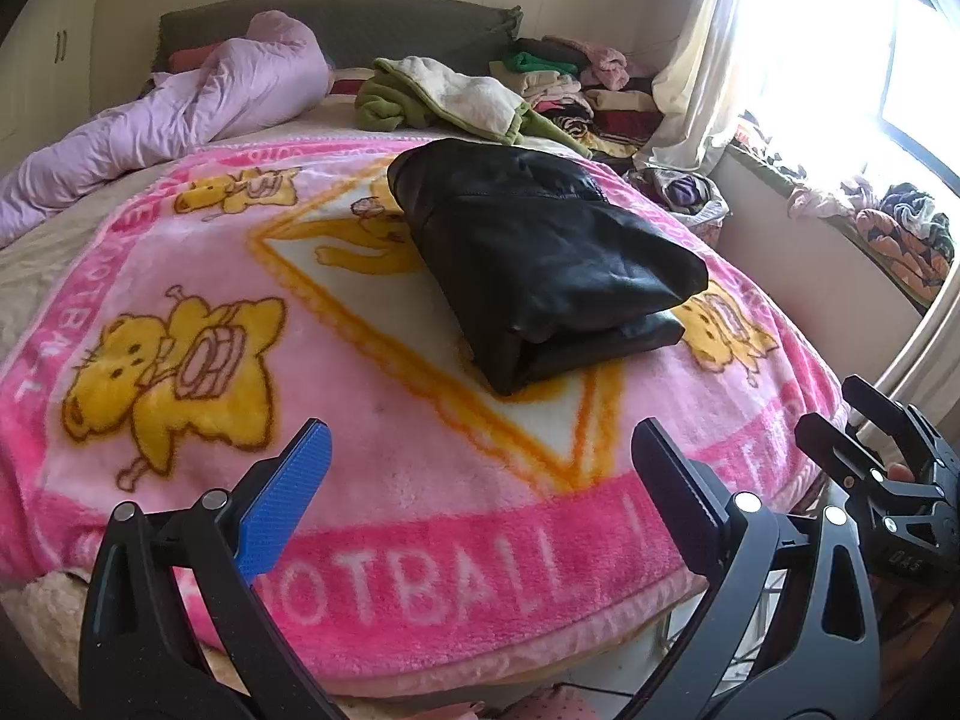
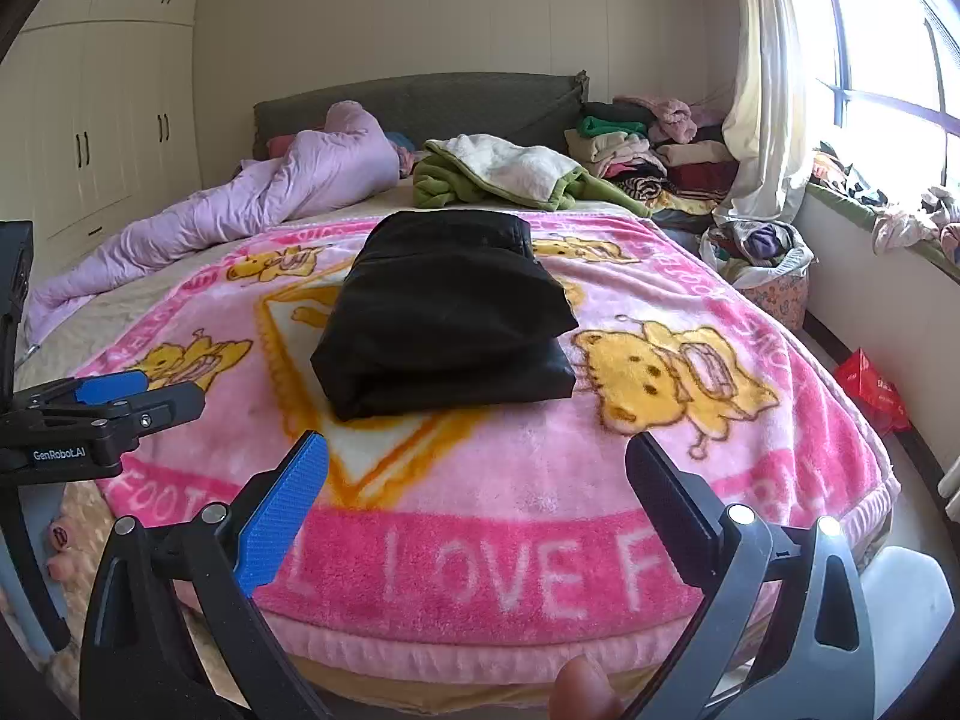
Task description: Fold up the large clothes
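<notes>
folded black garment (image 1: 540,264) lies on the pink blanket (image 1: 372,468); left gripper (image 1: 480,474) gapes wide, empty, near the blanket's edge.

Lilac duvet (image 2: 252,204) beside green fleece (image 2: 504,174), near wardrobe (image 2: 102,108).

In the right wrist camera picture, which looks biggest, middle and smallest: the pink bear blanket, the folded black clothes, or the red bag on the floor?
1. Pink bear blanket: biggest, it fills most of the view.
2. Folded black clothes: middle, lying on the blanket.
3. Red bag: smallest, though it sits at the view's edge, partly hidden by the bed, so its real size is unsure.
</notes>
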A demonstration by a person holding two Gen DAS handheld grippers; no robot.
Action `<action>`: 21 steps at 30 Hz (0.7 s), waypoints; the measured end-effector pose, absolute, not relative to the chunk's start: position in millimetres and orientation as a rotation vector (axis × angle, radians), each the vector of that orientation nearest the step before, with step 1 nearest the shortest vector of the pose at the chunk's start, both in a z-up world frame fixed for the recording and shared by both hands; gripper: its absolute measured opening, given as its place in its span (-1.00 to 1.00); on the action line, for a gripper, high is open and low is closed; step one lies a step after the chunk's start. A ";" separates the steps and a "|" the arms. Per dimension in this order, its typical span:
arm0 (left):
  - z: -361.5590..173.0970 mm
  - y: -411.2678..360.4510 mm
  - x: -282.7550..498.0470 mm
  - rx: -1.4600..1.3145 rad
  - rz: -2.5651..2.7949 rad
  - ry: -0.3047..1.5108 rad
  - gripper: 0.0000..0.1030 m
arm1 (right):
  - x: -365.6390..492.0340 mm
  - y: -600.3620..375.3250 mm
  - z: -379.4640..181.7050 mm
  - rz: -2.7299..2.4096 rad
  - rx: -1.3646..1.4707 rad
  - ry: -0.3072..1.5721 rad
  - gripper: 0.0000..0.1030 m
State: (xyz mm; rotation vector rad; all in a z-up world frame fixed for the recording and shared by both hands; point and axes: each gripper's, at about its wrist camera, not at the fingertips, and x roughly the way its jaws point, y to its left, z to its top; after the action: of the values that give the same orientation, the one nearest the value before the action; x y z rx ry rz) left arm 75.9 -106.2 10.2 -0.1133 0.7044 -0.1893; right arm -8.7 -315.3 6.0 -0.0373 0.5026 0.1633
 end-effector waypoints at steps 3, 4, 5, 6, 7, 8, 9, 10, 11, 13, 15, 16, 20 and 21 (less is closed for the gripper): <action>10.5 -106.5 75.7 -0.112 -0.186 0.705 0.82 | -8.5 -315.0 5.9 0.162 -0.038 0.505 0.92; 10.4 -106.3 75.7 -0.111 -0.185 0.705 0.82 | -8.7 -314.8 5.9 0.161 -0.039 0.504 0.92; 10.3 -106.4 75.8 -0.111 -0.184 0.705 0.82 | -8.7 -315.2 6.1 0.161 -0.040 0.503 0.92; 10.5 -106.5 75.6 -0.112 -0.185 0.704 0.82 | -8.6 -315.2 6.0 0.162 -0.040 0.504 0.92; 10.6 -106.5 75.7 -0.112 -0.185 0.704 0.82 | -8.5 -314.8 6.1 0.161 -0.041 0.504 0.92; 10.2 -106.2 75.9 -0.112 -0.184 0.705 0.82 | -8.7 -315.1 6.0 0.162 -0.039 0.503 0.92; 10.2 -105.8 76.1 -0.111 -0.183 0.705 0.82 | -8.6 -314.9 6.0 0.162 -0.039 0.504 0.92; 10.2 -105.7 75.9 -0.110 -0.182 0.705 0.82 | -8.7 -315.0 6.0 0.161 -0.039 0.505 0.92; 10.6 -105.1 75.9 -0.110 -0.181 0.704 0.82 | -8.7 -315.3 5.7 0.161 -0.039 0.506 0.92; 10.7 -105.3 75.9 -0.110 -0.181 0.704 0.82 | -8.8 -315.2 5.7 0.162 -0.037 0.506 0.92; 10.8 -104.3 75.7 -0.109 -0.180 0.702 0.82 | -8.8 -315.1 5.9 0.161 -0.040 0.504 0.92; 10.6 -103.3 75.7 -0.109 -0.179 0.703 0.82 | -8.9 -314.8 6.0 0.160 -0.042 0.505 0.92; 10.7 -104.4 75.8 -0.108 -0.180 0.706 0.82 | -9.1 -314.4 6.2 0.161 -0.041 0.505 0.92; 10.8 -103.7 75.5 -0.107 -0.179 0.706 0.82 | -9.2 -314.2 6.4 0.159 -0.042 0.503 0.92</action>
State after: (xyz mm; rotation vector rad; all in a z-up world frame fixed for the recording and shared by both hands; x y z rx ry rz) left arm 75.5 -103.7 10.8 -0.1071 0.7057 -0.1789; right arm -9.2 -314.2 6.4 -0.0421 0.5032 0.1586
